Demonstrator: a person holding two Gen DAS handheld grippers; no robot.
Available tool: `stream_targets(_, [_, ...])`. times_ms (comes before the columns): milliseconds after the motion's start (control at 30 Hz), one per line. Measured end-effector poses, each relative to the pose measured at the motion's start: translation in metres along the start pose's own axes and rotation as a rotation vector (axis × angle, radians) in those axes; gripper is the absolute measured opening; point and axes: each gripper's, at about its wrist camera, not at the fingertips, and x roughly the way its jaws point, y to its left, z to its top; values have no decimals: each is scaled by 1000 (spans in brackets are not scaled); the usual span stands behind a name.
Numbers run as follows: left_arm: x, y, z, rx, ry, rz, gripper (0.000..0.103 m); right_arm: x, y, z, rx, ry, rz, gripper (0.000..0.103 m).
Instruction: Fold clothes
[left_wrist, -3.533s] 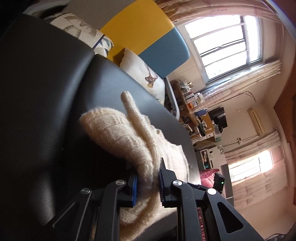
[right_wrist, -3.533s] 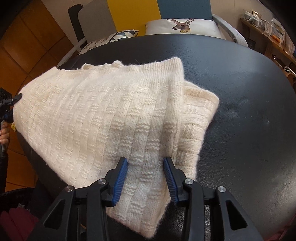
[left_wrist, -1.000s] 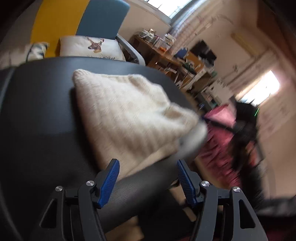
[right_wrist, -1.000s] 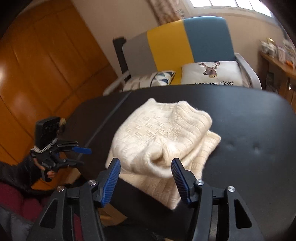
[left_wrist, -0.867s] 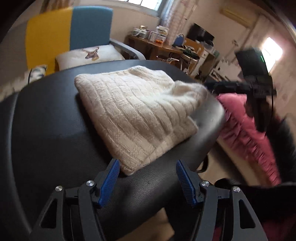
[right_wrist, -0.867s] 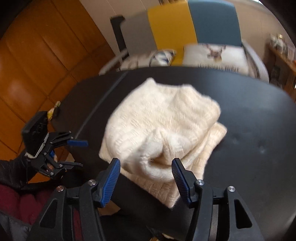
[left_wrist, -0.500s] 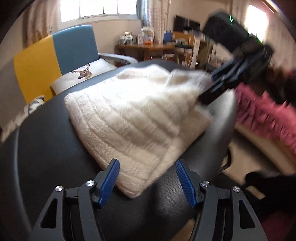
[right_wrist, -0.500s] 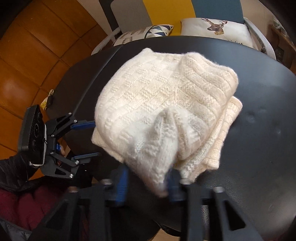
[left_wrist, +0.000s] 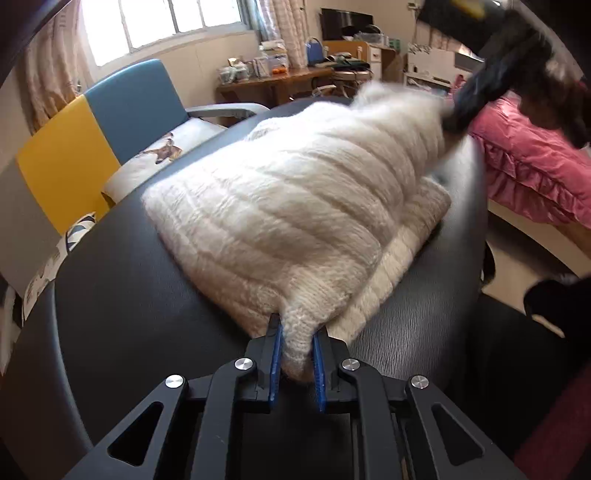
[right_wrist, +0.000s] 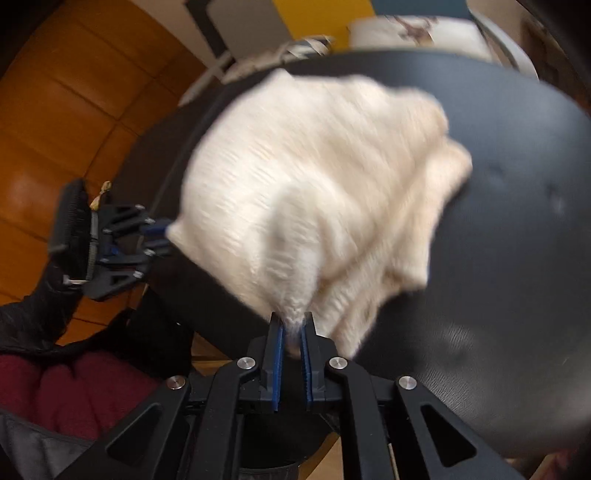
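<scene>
While both grippers pinch near corners of the cream sweater (left_wrist: 295, 206) on the black worktop (left_wrist: 122, 317), left gripper (left_wrist: 296, 356) closing, right gripper (right_wrist: 290, 354) clamped, lift evenly; blur hides, probably, how many layers each holds.

Right claw (right_wrist: 291, 332) pinching cream sweater (right_wrist: 314, 177)

Black hand-held gripper (left_wrist: 297, 356), blue pads, silver screws.

Light: bright daylight from the window (left_wrist: 162, 22), blown out white.
Glare: soft sheen on the black table (left_wrist: 406, 325).
Blur: the cream sweater (right_wrist: 314, 166) smears in the right wrist view.
Edges: fisheye bending, dark corners.
</scene>
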Motion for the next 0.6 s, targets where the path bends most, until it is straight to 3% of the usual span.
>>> stream_targets(133, [4,0,-1,38,37,-14,15,14,-5,-12,31,-21,-27,7])
stream_targets(233, [-1,11,1,-1,56,-79,16,6,-2,-14,31,-43,-51,7])
stream_targets(367, [-25,27,6,-90,50,-230,16,-22,0,-18,42,-75,43,28])
stream_targets(433, [-42,35,10,-154,15,-319,16,-43,-3,-21,63,-152,76,28])
stream_targets(600, [-68,55,39,-302,-151,-441,23,-65,-32,-17,238,-393,293,35])
